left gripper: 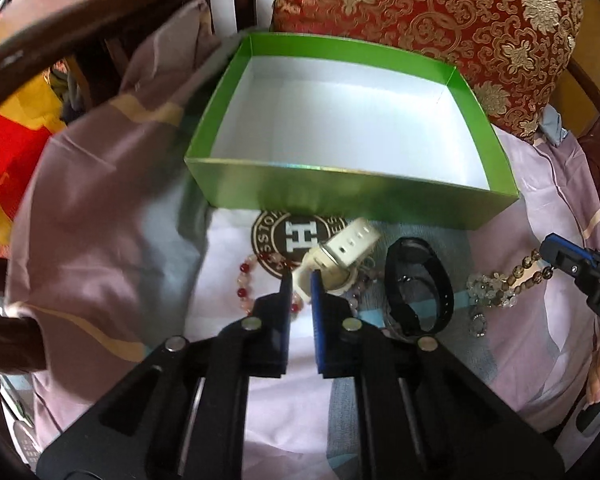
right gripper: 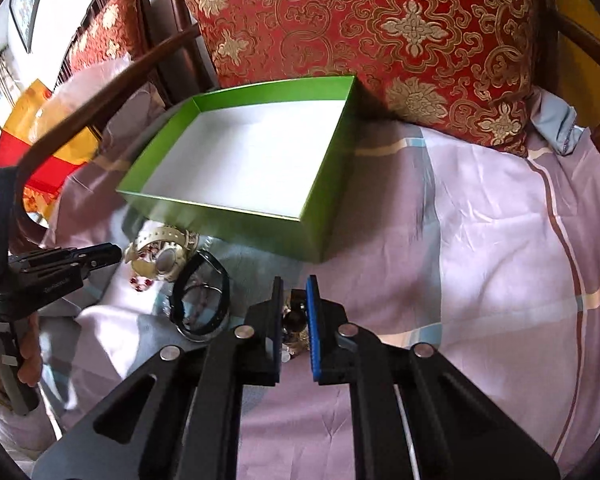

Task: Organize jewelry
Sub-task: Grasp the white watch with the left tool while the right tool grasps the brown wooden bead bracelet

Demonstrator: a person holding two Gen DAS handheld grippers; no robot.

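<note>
Left wrist view: left claw (left gripper: 301,282) pinches the white watch (left gripper: 336,258) at frame centre, green box (left gripper: 352,196) straight ahead above it.

Right wrist view: right claw (right gripper: 294,294) clamps the bead bracelet (right gripper: 294,320); box lies upper left.

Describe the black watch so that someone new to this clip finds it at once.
Start at the green box on the lilac sheet. In front of its near wall lies a jewelry cluster; the black watch is the plain dark loop standing on edge, right of the cream watch, the only piece without beads.

Green box (left gripper: 352,196) open on top; cushion (left gripper: 440,20) crowds behind.
</note>
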